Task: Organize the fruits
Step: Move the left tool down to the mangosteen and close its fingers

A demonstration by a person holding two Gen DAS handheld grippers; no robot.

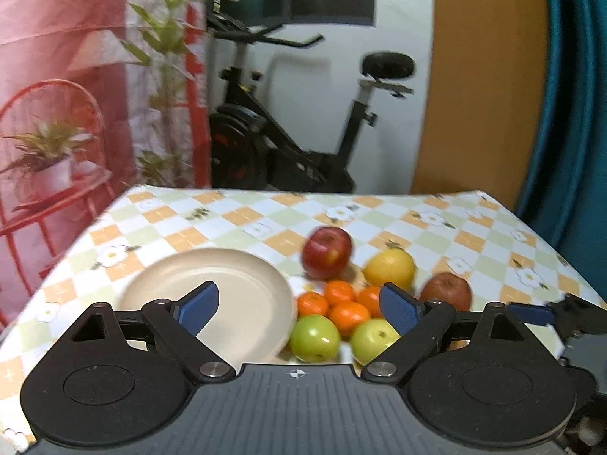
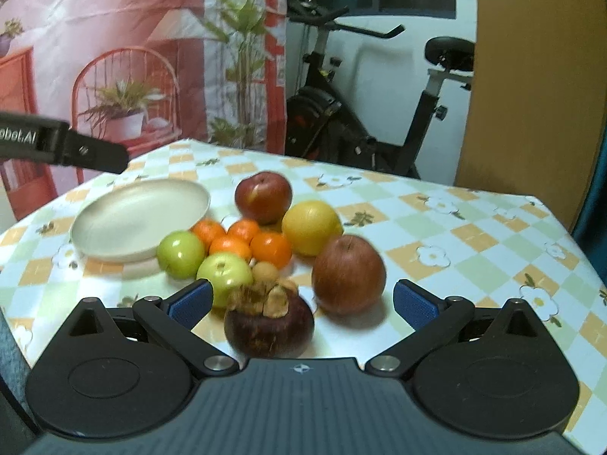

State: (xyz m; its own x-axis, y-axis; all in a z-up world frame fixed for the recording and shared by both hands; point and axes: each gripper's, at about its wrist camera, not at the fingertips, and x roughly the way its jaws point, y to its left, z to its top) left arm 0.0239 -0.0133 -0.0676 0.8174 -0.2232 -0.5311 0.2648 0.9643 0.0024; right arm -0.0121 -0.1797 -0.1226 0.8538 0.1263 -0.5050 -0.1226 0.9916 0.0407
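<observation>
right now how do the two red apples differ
The far apple is a brighter, glossier red with a yellow streak; the near apple is duller and brownish. The far one sits behind the oranges; the near one sits beside the mangosteen, close to the right gripper. Both stand stem up on the tablecloth.

Left view: the plate (image 1: 212, 295) smears with blur, and the tongs' pad hides part of one green apple (image 1: 373, 339).

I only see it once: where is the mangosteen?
Right wrist view only: the mangosteen sits nearest the camera, low centre, between a green apple and a red apple.
</observation>
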